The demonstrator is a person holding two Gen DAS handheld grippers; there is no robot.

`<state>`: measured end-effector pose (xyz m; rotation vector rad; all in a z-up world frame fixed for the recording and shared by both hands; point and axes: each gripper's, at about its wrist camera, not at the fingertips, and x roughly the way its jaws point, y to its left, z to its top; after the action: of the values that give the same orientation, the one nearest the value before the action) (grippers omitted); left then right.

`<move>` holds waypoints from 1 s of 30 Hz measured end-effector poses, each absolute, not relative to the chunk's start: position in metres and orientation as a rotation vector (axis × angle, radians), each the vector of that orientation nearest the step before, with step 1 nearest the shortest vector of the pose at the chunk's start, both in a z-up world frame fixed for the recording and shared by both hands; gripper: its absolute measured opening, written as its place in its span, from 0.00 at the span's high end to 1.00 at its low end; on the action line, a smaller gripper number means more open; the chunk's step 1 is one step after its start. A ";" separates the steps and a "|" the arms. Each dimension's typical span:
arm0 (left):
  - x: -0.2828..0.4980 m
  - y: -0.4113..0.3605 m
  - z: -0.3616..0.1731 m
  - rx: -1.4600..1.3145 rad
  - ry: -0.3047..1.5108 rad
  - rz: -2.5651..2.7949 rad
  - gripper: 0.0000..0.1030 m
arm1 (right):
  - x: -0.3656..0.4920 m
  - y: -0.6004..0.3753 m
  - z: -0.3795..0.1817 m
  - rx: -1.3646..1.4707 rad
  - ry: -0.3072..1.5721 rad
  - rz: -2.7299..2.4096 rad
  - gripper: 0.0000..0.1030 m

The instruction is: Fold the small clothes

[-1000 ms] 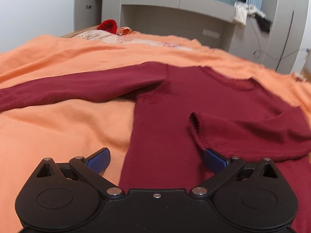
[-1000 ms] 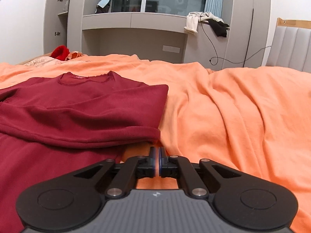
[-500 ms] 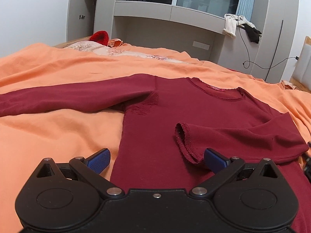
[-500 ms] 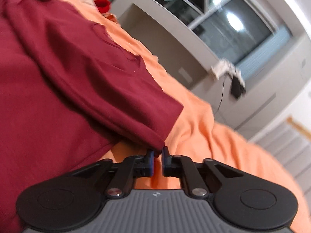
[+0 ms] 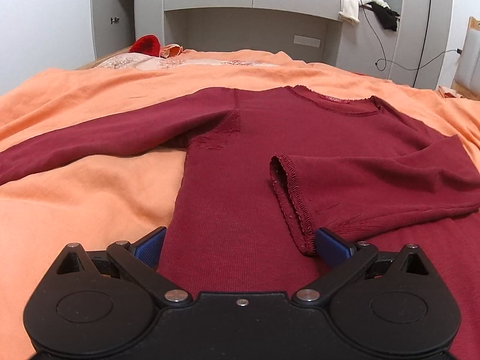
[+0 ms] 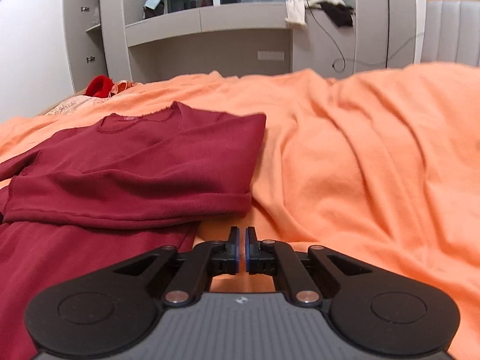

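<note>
my left tongs (image 5: 240,247) stand wide apart with nothing pinched, hovering over the lower body of the dark red long-sleeved top (image 5: 240,204). the top lies flat on the orange bedspread (image 5: 75,204), neckline (image 5: 333,105) on the far side from my left tongs. its one sleeve is folded across the chest, and the sleeve cuff (image 5: 288,192) ends just ahead of the blue pad (image 5: 331,247) on the right of my left tongs; i cannot tell whether they touch. the other sleeve (image 5: 105,138) runs straight out past the left of those tongs, unfolded.

my right tongs (image 6: 242,247) are almost closed, only a thin slit between the pads, and nothing sits in it. they hang over bare bedspread just beside the top's edge, with the fold of the turned-in sleeve (image 6: 234,204) just ahead and to the left. beyond both tongs i see a grey wall unit (image 6: 210,30) and a bright red garment (image 6: 99,85) at the bed's far corner.
</note>
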<state>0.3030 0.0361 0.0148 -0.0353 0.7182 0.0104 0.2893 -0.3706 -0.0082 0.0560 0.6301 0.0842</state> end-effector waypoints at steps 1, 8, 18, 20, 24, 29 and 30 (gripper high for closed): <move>0.302 0.037 0.016 -0.042 0.715 0.008 0.01 | 0.281 -0.368 -0.005 0.051 0.614 0.077 0.73; 0.296 0.036 0.015 -0.036 0.702 0.002 0.01 | 0.286 -0.375 0.003 0.199 0.525 0.104 0.52; 0.296 0.033 0.012 -0.011 0.701 0.003 0.01 | 0.309 -0.368 -0.014 0.200 0.625 0.116 0.80; 0.296 0.032 0.012 -0.008 0.702 0.002 0.01 | 0.307 -0.370 -0.015 0.219 0.640 0.122 0.84; 0.296 0.033 0.012 -0.006 0.703 -0.001 0.01 | 0.301 -0.386 -0.017 0.370 0.656 0.168 0.91; 0.295 0.034 0.012 -0.008 0.703 -0.006 0.01 | 0.293 -0.420 -0.026 0.689 0.634 0.227 0.92; 0.295 0.034 0.011 -0.007 0.703 -0.006 0.01 | 0.293 -0.422 -0.026 0.702 0.631 0.229 0.91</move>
<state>0.2954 0.0343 0.0114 -0.0069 0.7031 -0.0063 0.2925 -0.4223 -0.0263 0.7020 0.6313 0.2290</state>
